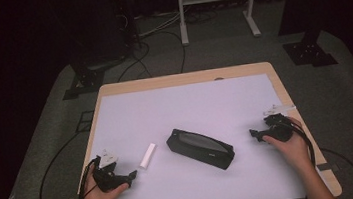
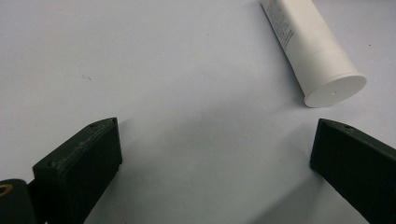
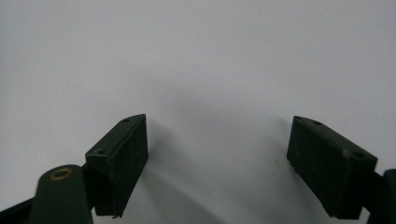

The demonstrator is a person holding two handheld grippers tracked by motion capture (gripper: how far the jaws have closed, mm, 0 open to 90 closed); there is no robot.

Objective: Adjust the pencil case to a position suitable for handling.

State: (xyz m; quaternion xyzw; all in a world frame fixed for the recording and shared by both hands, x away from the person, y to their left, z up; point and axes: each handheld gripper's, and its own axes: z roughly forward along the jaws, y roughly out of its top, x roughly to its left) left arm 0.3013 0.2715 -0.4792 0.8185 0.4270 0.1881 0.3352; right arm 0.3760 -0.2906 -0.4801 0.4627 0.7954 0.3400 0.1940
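Observation:
A white tube (image 1: 147, 155) lies on the white mat, left of centre. A black zip pouch (image 1: 199, 148) lies slantwise at the mat's middle. My left gripper (image 1: 132, 175) rests near the front left, just below and left of the tube, its jaws wide apart with nothing between them. In the left gripper view the tube (image 2: 312, 51) lies ahead and to the right, cap end toward my left gripper (image 2: 217, 140). My right gripper (image 1: 254, 134) sits at the right side, pointing at the pouch's right end, a short gap away. In the right gripper view my right gripper (image 3: 219, 140) is open over bare mat.
The white mat (image 1: 185, 103) covers a wooden table (image 1: 182, 77). Cables trail from both grippers over the table's edges. Beyond the table stand dark stands (image 1: 88, 74) and a white frame (image 1: 216, 4) on the floor.

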